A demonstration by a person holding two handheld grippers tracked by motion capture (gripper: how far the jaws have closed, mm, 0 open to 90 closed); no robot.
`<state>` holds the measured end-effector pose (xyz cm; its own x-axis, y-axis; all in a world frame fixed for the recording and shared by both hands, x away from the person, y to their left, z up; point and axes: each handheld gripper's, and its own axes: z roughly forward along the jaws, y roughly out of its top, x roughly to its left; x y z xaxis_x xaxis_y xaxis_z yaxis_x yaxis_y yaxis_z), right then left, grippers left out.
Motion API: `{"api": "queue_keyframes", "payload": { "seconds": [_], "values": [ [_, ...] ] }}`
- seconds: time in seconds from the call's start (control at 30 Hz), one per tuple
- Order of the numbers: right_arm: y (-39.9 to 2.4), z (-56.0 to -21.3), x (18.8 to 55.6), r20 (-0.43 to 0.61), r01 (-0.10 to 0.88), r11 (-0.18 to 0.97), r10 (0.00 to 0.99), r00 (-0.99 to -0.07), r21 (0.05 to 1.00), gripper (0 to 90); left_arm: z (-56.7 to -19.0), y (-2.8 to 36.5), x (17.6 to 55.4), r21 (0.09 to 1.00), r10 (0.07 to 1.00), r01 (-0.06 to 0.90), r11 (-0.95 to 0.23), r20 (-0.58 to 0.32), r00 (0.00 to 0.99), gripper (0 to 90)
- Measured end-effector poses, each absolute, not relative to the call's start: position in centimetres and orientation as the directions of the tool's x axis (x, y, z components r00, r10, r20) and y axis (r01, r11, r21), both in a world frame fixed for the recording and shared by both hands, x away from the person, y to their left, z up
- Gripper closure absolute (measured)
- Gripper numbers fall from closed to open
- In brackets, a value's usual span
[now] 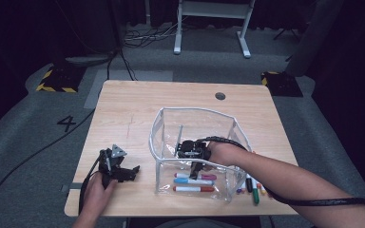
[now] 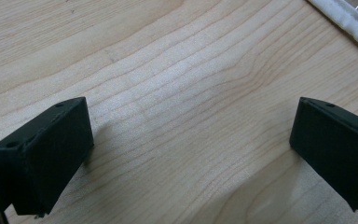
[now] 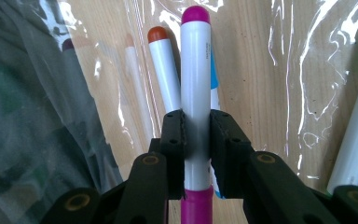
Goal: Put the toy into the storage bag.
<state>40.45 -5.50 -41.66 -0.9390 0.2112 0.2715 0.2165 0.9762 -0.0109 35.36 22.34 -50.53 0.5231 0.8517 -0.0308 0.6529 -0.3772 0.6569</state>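
Observation:
A clear plastic pouch point(image 1: 190, 110) stands open on the wooden table point(image 1: 123, 109). My right gripper point(image 1: 196, 170) reaches down inside it, shut on a white marker with magenta ends point(image 3: 196, 70), and the pads point(image 3: 173, 135) clamp the barrel. Under this marker lie a red-capped marker point(image 3: 164, 70) and a blue one point(image 3: 214, 79). From above, the magenta marker point(image 1: 205, 176), the blue marker point(image 1: 193, 181) and the red marker point(image 1: 193, 189) lie at the pouch's near end. My left gripper point(image 1: 132, 172) rests on the table left of the pouch, open point(image 2: 191, 154) over bare wood.
Several more markers, among them a green one point(image 1: 255, 194) and a black one point(image 1: 248, 183), lie outside the pouch near the table's front right edge. The pouch's white rim point(image 2: 349, 23) shows beyond the left jaws. A cable trails from each gripper.

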Motion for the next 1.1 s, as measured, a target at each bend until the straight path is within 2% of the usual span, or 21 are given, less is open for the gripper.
{"api": "queue_keyframes", "payload": {
  "seconds": [0.07, 0.13, 0.27, 0.53, 0.77, 0.97, 1.1],
  "values": [
    [-5.4, -41.8, 40.5, 0.263, 0.211, 0.978, 0.204, -0.943, -0.004, 72.5, -50.5, 22.3, 35.4, 0.657, 0.852, 0.653, -0.377, -0.031, 0.523, 0.0],
    [-5.4, -41.9, 40.7, 0.278, 0.231, 0.973, 0.218, -0.935, 0.011, 56.4, -50.5, 22.3, 35.4, 0.657, 0.852, 0.653, -0.377, -0.031, 0.523, 0.0],
    [-5.8, -41.1, 41.3, 0.268, 0.269, 0.962, 0.248, -0.931, 0.046, 47.4, -50.5, 22.3, 35.4, 0.657, 0.852, 0.653, -0.377, -0.031, 0.523, 0.0],
    [-8.0, -36.0, 41.4, 0.159, 0.319, 0.919, 0.288, -0.944, 0.231, 46.3, -50.5, 22.3, 35.4, 0.657, 0.852, 0.653, -0.377, -0.031, 0.523, 0.0],
    [-12.2, -30.8, 40.6, 0.101, 0.372, 0.837, 0.363, -0.926, 0.402, 47.3, -50.5, 22.3, 35.4, 0.657, 0.851, 0.653, -0.377, -0.031, 0.523, 0.0],
    [-16.5, -28.0, 39.5, 0.058, 0.393, 0.769, 0.423, -0.904, 0.504, 47.1, -50.5, 22.3, 35.4, 0.657, 0.852, 0.653, -0.377, -0.031, 0.523, 0.0],
    [-18.8, -27.0, 38.6, 0.027, 0.377, 0.759, 0.429, -0.903, 0.532, 45.5, -50.5, 22.3, 35.4, 0.657, 0.852, 0.653, -0.377, -0.031, 0.523, 0.0]
  ]
}}
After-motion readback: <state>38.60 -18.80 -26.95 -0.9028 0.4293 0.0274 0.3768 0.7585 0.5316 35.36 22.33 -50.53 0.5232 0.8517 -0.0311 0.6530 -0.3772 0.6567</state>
